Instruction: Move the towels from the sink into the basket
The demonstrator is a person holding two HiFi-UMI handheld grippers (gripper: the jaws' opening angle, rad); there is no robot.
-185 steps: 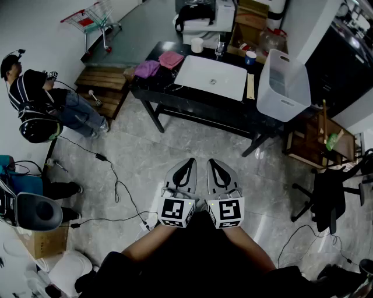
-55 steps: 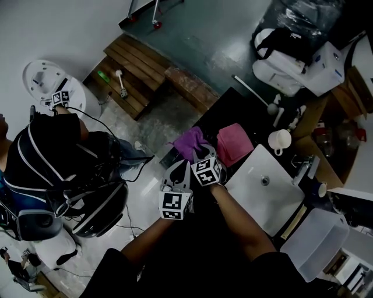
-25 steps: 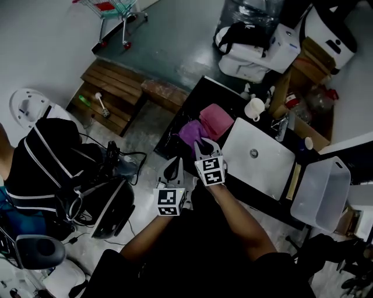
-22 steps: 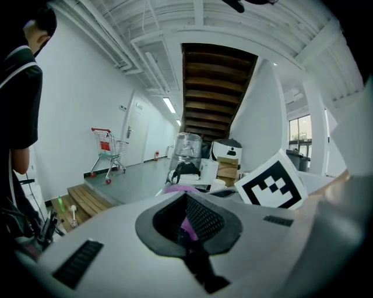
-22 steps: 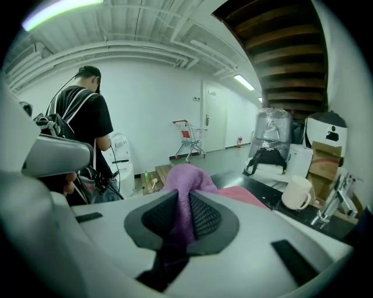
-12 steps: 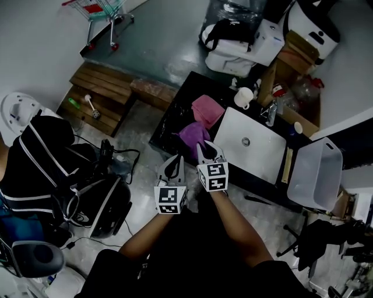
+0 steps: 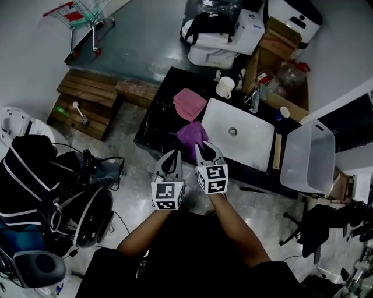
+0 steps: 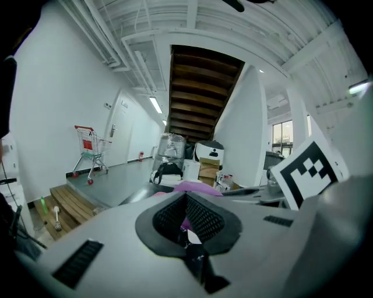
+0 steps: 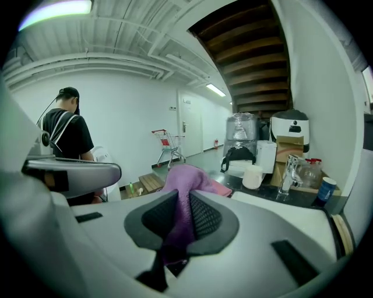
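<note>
A purple towel (image 7: pixel 193 132) hangs in my right gripper (image 7: pixel 205 152), which is shut on it at the front edge of the black table (image 7: pixel 157 116), by the left corner of the white sink (image 7: pixel 239 134). In the right gripper view the purple towel (image 9: pixel 185 174) rises from between the jaws of the right gripper (image 9: pixel 182 198). A pink towel (image 7: pixel 189 103) lies flat on the table left of the sink. My left gripper (image 7: pixel 169 162) is just left of the right one, shut with nothing held. The left gripper (image 8: pixel 185 198) looks toward the purple towel (image 8: pixel 195 186). The pale basket (image 7: pixel 306 157) stands right of the table.
A white cup (image 7: pixel 224 87) and a faucet (image 7: pixel 254 99) stand behind the sink. A person in black (image 7: pixel 35 169) is at the left, also the person (image 9: pixel 64 134) in the right gripper view. Wooden pallets (image 7: pixel 87 99) and a shopping cart (image 7: pixel 81 14) lie beyond. A dark chair (image 7: pixel 320 227) is at the lower right.
Both grippers have moved right along the table's front edge, from its left corner to the sink's corner. The purple towel has stayed in the right gripper and come up a little.
</note>
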